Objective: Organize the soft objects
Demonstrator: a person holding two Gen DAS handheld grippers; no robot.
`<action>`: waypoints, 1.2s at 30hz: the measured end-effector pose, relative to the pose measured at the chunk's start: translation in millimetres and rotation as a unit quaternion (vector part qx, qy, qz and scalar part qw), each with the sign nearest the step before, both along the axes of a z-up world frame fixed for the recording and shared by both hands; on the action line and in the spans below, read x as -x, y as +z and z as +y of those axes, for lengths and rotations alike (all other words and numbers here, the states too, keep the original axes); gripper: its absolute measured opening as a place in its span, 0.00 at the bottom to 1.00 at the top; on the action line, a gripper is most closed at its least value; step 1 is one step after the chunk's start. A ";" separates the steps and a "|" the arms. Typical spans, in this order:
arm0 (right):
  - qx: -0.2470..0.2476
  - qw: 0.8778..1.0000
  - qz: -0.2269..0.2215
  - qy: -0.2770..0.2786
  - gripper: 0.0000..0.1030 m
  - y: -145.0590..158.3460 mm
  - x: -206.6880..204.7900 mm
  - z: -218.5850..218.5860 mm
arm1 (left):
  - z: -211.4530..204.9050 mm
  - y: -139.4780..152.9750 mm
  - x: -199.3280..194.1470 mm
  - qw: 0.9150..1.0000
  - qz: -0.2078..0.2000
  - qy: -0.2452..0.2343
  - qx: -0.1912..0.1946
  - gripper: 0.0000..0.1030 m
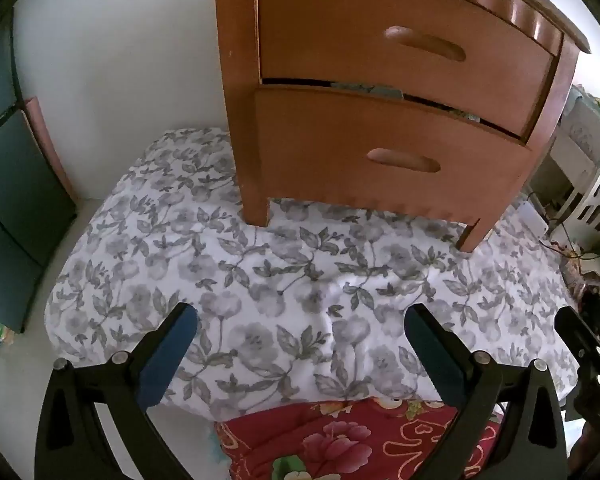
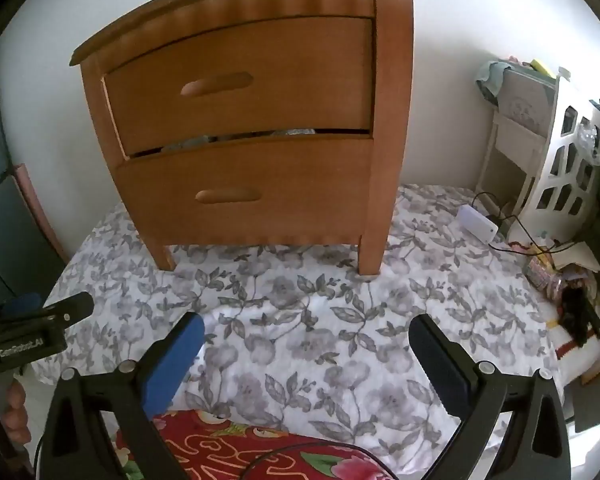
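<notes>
Nearest: red quilt, under both tools. Left tool and right tool spread apart, empty, above the floral quilt on the floor. Far: nightstand, legs on that quilt. Risk: tugging the quilt could tip the nightstand.

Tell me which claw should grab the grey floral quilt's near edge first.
Probably the left claw: it hangs open right over the grey floral quilt where its near edge meets the red blanket. The right claw, also open, faces mid-quilt.
</notes>
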State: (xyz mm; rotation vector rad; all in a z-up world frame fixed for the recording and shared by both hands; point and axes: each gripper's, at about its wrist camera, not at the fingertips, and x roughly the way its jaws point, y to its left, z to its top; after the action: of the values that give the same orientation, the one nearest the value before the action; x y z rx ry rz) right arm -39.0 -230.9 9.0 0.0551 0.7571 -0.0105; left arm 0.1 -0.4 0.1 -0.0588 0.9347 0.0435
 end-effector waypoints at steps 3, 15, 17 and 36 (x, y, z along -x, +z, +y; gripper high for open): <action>0.011 1.000 -0.002 -0.002 1.00 3.1 -3.6 0.3 | 1.4 0.0 0.0 1.000 -0.001 0.001 0.002 1.00; 0.007 1.000 0.018 0.007 1.00 -5.4 -8.7 3.5 | 5.1 -11.0 -1.4 1.000 0.010 -0.005 0.008 1.00; 0.008 1.000 0.013 0.006 1.00 -5.4 -7.4 4.6 | 5.7 -11.1 -0.8 1.000 0.007 -0.005 0.008 1.00; 0.000 1.000 0.001 0.003 1.00 -7.8 -8.0 4.6 | 9.0 -1.8 -2.0 0.997 -0.027 -0.023 0.063 1.00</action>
State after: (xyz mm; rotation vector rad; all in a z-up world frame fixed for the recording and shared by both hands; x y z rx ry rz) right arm -31.0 -226.2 1.2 0.0538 0.7587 -0.0046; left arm 2.1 8.6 -1.7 -0.1540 0.8839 -0.0597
